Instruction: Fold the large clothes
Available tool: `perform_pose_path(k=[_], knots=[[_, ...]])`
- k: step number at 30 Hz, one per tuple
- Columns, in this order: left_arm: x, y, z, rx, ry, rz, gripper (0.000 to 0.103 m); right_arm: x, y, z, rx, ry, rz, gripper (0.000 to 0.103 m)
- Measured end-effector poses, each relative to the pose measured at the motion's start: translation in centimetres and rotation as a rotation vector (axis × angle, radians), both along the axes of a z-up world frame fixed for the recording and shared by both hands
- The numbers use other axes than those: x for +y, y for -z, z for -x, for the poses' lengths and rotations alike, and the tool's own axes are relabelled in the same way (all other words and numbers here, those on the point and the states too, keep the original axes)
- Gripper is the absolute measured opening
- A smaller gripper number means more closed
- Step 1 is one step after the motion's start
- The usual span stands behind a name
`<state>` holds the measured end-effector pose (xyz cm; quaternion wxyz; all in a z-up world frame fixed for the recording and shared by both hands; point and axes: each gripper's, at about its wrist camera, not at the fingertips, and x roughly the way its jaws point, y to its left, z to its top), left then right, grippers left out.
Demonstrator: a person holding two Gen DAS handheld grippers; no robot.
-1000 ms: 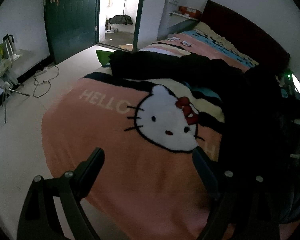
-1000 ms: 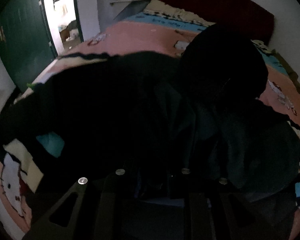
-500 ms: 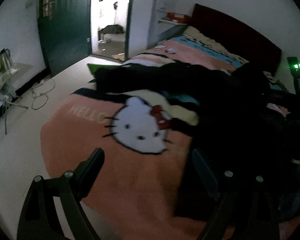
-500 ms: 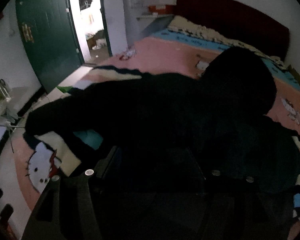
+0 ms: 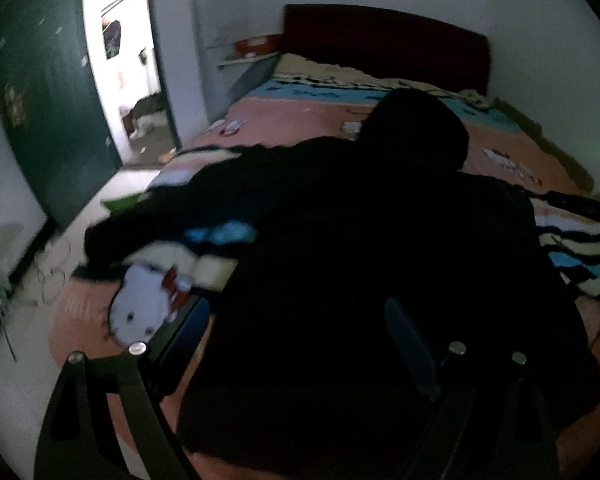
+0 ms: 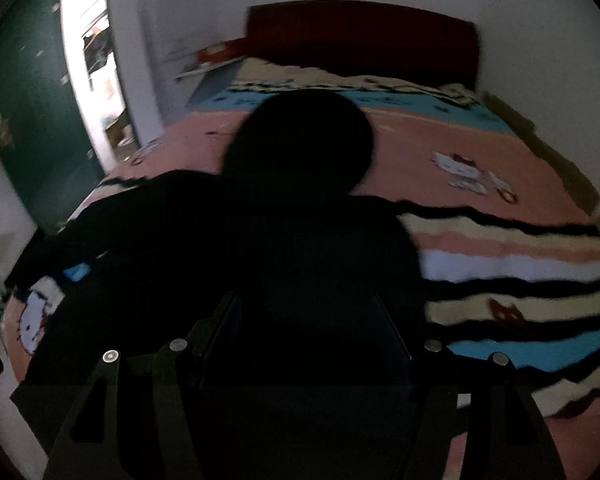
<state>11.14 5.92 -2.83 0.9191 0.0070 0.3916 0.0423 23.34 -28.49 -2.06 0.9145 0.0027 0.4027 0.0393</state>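
A large black hooded garment (image 5: 360, 240) lies spread on the pink cartoon-cat blanket (image 5: 300, 116), hood toward the headboard, one sleeve stretched left. It also fills the middle of the right wrist view (image 6: 284, 232). My left gripper (image 5: 296, 320) is open, its fingers (image 5: 188, 328) wide apart above the garment's lower part. My right gripper (image 6: 306, 320) is open too, fingers (image 6: 220, 320) spread over the garment's hem; whether cloth lies between them is too dark to tell.
The bed's dark red headboard (image 5: 384, 44) stands at the far wall. A green door (image 5: 40, 120) and a bright doorway (image 5: 120, 72) are on the left. Pale floor (image 5: 16, 360) runs along the bed's left side. Striped blanket (image 6: 512, 264) lies right of the garment.
Both grippers swung right and up toward the headboard. The right gripper opened from nearly shut. The garment now lies spread flatter across the blanket, covering more of the cat picture.
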Motion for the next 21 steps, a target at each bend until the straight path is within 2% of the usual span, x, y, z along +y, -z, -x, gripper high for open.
perform_pose_path(k=[4, 11, 16, 21], knots=[[-4.0, -0.5, -4.6, -0.012, 0.038, -0.071, 0.090, -4.3, 1.2, -1.1, 0.007, 0.057, -0.015, 0.066], [-10.0, 0.3, -16.0, -0.027, 0.097, -0.123, 0.090, -6.9, 2.3, -6.5, -0.004, 0.072, -0.039, 0.066], [-12.2, 3.4, -24.0, -0.020, 0.099, -0.138, 0.090, -5.6, 3.6, -11.7, -0.012, 0.052, -0.037, 0.066], [-11.9, 7.4, -28.2, 0.035, 0.074, -0.156, 0.090, -4.0, 6.4, -14.9, 0.017, 0.034, -0.025, 0.066]])
